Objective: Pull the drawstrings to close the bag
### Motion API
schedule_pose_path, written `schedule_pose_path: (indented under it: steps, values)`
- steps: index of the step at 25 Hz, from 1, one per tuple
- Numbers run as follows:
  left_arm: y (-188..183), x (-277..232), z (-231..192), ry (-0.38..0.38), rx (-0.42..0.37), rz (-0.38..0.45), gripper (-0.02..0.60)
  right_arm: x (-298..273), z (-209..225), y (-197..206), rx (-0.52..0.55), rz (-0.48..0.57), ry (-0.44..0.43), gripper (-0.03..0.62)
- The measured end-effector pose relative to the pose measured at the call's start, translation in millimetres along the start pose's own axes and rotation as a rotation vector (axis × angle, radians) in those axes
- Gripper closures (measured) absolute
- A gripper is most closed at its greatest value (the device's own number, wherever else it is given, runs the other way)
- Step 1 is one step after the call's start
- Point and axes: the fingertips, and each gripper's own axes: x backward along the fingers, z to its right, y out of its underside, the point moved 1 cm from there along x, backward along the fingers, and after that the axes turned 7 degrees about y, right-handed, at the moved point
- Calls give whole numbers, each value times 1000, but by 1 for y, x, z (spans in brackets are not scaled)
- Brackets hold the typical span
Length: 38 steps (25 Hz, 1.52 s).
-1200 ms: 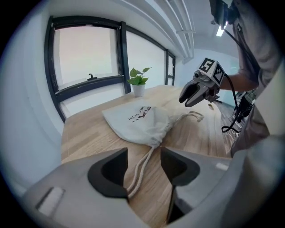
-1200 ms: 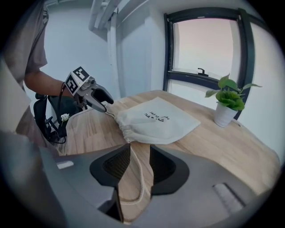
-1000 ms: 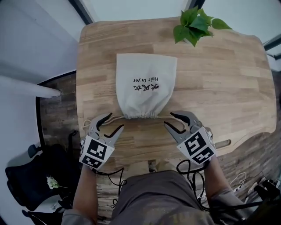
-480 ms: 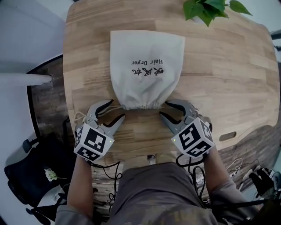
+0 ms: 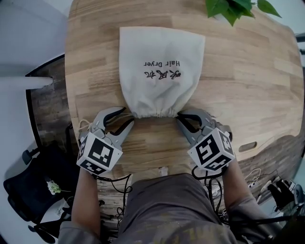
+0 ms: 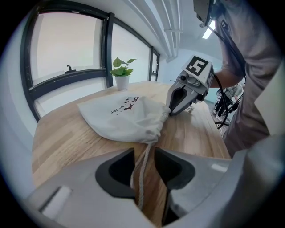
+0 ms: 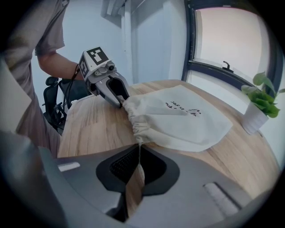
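Observation:
A cream cloth bag (image 5: pixel 159 71) with black print lies flat on the wooden table (image 5: pixel 248 86), its gathered mouth (image 5: pixel 151 113) toward me. My left gripper (image 5: pixel 127 116) sits at the mouth's left side. Its jaws are open, with the left drawstring (image 6: pixel 143 169) running loose between them. My right gripper (image 5: pixel 179 117) is at the mouth's right side. Its jaws have just been closing and now pinch the right drawstring (image 7: pixel 139 151) where it leaves the bag (image 7: pixel 178 118). Each gripper shows in the other's view: the right gripper (image 6: pixel 173 110), the left gripper (image 7: pixel 119 101).
A potted green plant (image 5: pixel 233 7) stands at the table's far right corner. A black chair (image 5: pixel 28 186) is on the floor at the left, and cables (image 5: pixel 214 190) hang near my right arm. The table's near edge runs just below the grippers.
Both grippers have come down and in to the bag's gathered mouth. The right jaws, wide open before, have shut on the right drawstring. The left jaws remain open.

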Motion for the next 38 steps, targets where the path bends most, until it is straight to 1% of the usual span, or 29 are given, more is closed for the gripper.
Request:
schedule_pose_path:
  steps: [1,2,3,5,9,12,15,20,23,26,29,33,38]
  values:
    - [0,0,2,-2,-22,-6,474,0,0,0,-1,0,-1,551]
    - [0,0,3,-9,-41,-10,558,0,0,0,-1,0,-2,551]
    - [1,-1,4,-16,-52,-11,558,0,-1,0,3,1,-1,551]
    - [2,0,5,-23,-49,-7,560,-1,-1,0,15,4,5,551]
    - [3,-1,5,-16,-54,-15,560,-1,-2,1,15,8,22,551]
    - [2,-1,5,-18,-59,-23,561,-1,-2,1,-6,-2,29,554]
    - [2,-1,4,-47,-72,-42,565,-1,0,0,-50,-19,34,557]
    - [2,0,-1,-95,6,-29,568,-1,3,0,-102,-27,71,559]
    - [4,2,-4,-118,21,-17,569,0,4,1,-118,-26,89,560]
    - [5,3,-5,-125,50,-15,571,0,6,2,-114,-23,110,563]
    - [7,5,-3,-124,91,-1,571,3,7,5,-123,-17,104,563]
    - [9,7,-2,-130,96,2,571,8,8,12,-107,-19,108,563]
    - [10,9,-1,-129,114,10,571,14,11,21,-111,-28,114,563]
